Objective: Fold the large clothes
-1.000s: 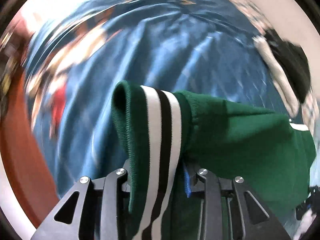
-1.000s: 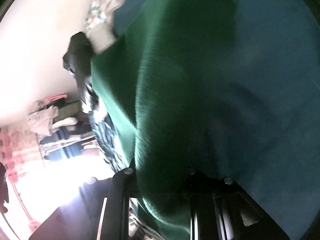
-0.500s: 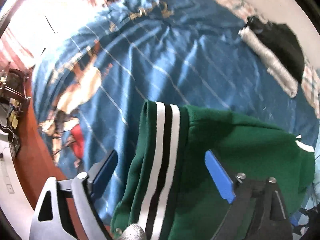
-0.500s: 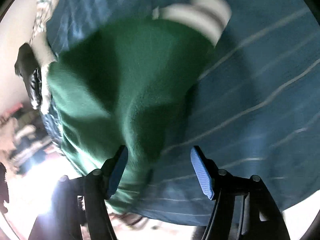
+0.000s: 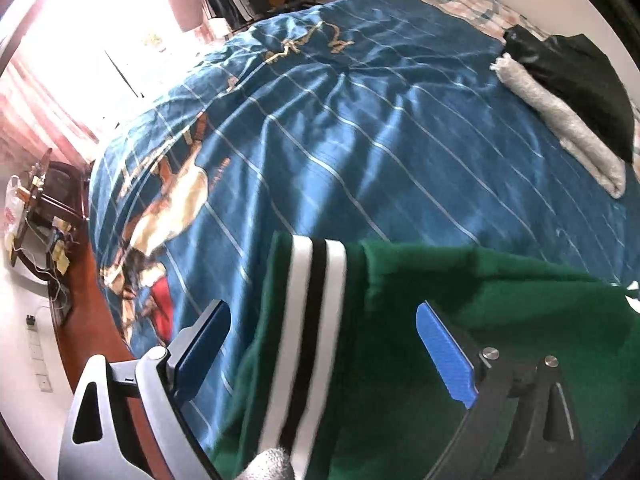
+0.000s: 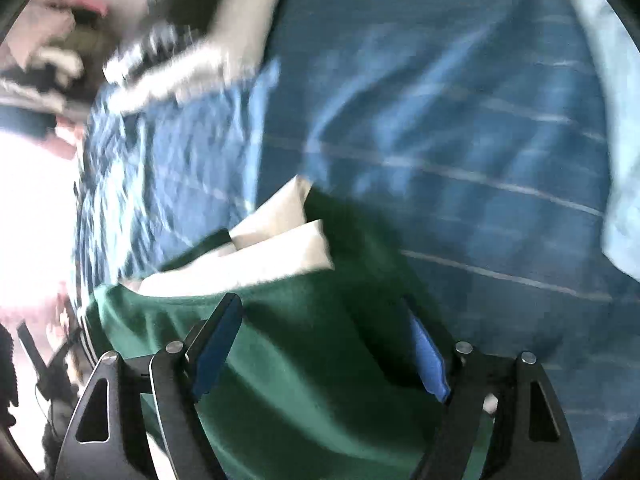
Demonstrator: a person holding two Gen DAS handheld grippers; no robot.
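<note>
A green sweater [image 5: 460,360] lies on a bed [image 5: 360,140] under two hand-held grippers that point steeply down at it. A second ago both were clamped on the cloth; now the left gripper [image 5: 324,344] stands wide apart, its blue pads clear of the sweater's striped cuff [image 5: 316,300], which rests loose between them. The right gripper [image 6: 320,344] has let go too, and its jaws are closing again, with green cloth below and between them but not pressed. That suggests one fold has just been laid down and the next hold is being sought. The left view shows the whole blue bedspread, a folded grey and black pile [image 5: 572,92] near the far edge and a bright window. The right view, blurred, alone shows a white patch [image 6: 280,240] on the sweater.
</note>
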